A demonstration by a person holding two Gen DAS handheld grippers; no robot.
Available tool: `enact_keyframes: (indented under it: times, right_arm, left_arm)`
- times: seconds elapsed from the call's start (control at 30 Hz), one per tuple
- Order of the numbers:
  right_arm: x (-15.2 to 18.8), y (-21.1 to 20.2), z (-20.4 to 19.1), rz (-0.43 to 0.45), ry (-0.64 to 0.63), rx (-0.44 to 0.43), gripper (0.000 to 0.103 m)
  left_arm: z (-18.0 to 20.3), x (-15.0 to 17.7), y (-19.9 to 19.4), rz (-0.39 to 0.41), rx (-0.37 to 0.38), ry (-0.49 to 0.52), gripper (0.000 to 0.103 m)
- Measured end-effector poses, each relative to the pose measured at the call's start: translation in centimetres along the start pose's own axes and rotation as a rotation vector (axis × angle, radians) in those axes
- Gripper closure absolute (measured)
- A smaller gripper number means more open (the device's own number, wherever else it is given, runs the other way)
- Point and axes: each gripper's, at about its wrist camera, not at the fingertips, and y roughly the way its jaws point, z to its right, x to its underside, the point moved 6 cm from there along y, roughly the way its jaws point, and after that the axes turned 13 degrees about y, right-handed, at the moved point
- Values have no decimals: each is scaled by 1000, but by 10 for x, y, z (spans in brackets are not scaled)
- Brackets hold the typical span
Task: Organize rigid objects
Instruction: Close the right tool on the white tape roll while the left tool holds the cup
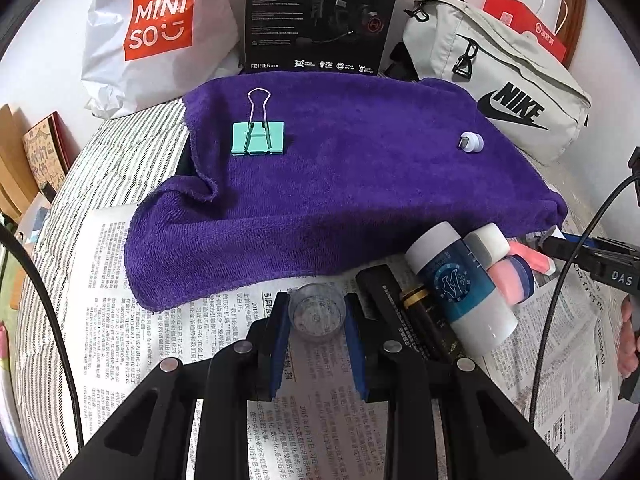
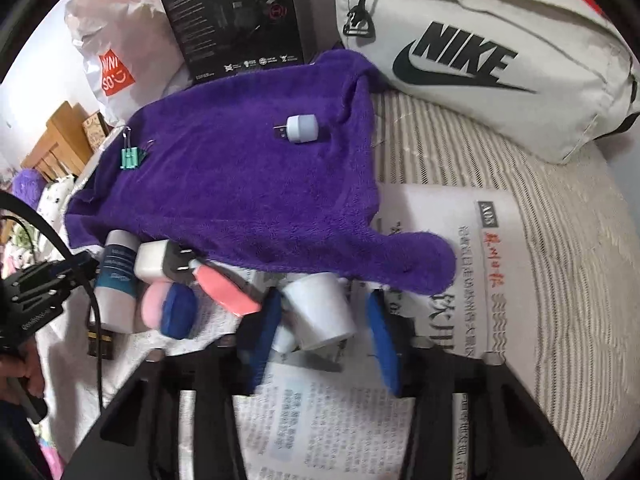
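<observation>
Now: both tools at the purple towel's (image 1: pixel 340 176) near edge.
Left tool (image 1: pixel 317 317) pinches a clear cap (image 1: pixel 317 312); right tool (image 2: pixel 322 314), spread, flanks a white cup (image 2: pixel 320 310) (blurred), both over newspaper (image 1: pixel 320 420).

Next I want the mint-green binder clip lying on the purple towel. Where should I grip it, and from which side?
Grip the mint-green binder clip across its flat green body, coming down from above with one finger on the left edge and one on the right. It lies flat on the purple towel, with one wire handle pointing away towards the black box; that thin loop would probably slip or pivot.
</observation>
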Motion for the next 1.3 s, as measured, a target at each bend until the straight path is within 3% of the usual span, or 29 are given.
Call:
enact_keyframes:
  times: [0.2, 0.37, 0.47, 0.73, 0.97, 1.3]
  right_arm:
    - [10, -4, -3, 30, -39, 14, 67]
    - [8, -1, 8, 40, 25, -48, 59]
    - [6, -1, 12, 30, 38, -78, 61]
    - [6, -1, 17, 11, -12, -19, 69]
    - [10, 3, 7, 46, -130, 88, 74]
    - [12, -5, 12, -15, -54, 52, 74]
  left_arm:
    - [2, 0, 0, -6, -6, 4, 77]
    - [6, 0, 1, -7, -29, 28, 77]
    - [9, -1, 1, -14, -36, 33, 77]
    - [9, -1, 1, -15, -38, 32, 77]
    - [8, 0, 1, -10, -34, 27, 77]
    - [6, 2, -2, -3, -14, 16, 77]
